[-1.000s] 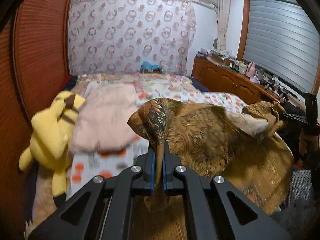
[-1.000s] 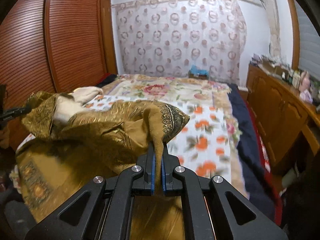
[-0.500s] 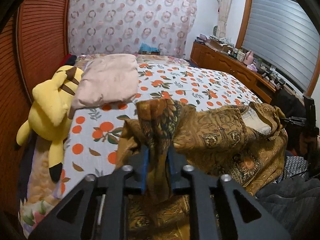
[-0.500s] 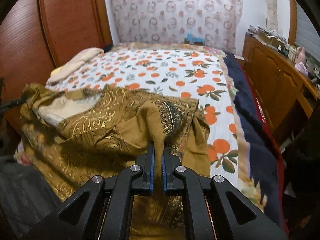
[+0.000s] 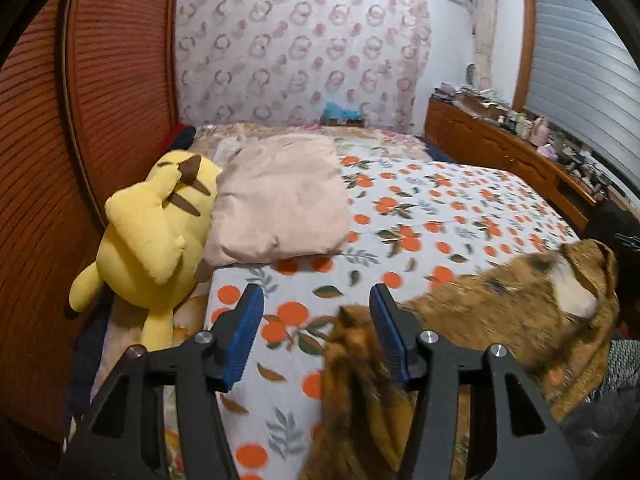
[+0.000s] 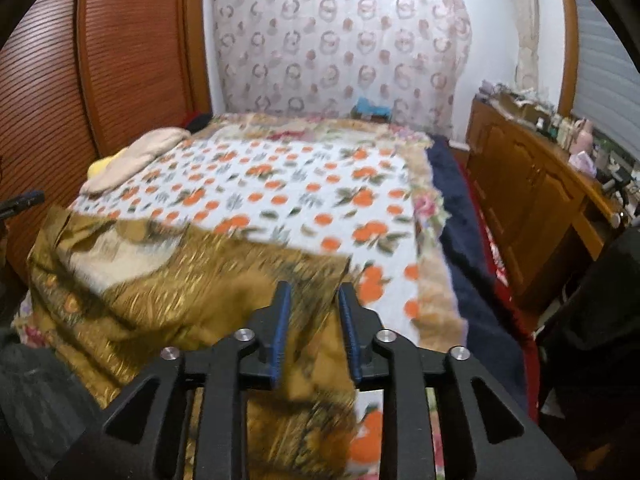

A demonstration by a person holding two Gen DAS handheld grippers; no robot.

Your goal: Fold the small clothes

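Both sets of jaws spread wide, nothing gripped: left gripper point(image 5: 316, 336), right gripper point(image 6: 314, 330). The brown patterned garment point(image 6: 168, 280) lies rumpled at the near edge of the orange-print bedspread point(image 5: 440, 208). Risk: bunched cloth hides its corners, so a regrasp could pinch several layers and skew the fold.

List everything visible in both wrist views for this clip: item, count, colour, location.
garment: one, golden-brown patterned, near edge of the bed
bedspread: one, white with orange fruit print, covering the bed
pillow: one, pale pink, left side of the bed
plush toy: one, yellow, beside the pillow
sideboard: one, brown wood, cluttered top, right of the bed
left gripper: black, blue pads, jaws open
right gripper: black, blue pads, jaws open over the garment
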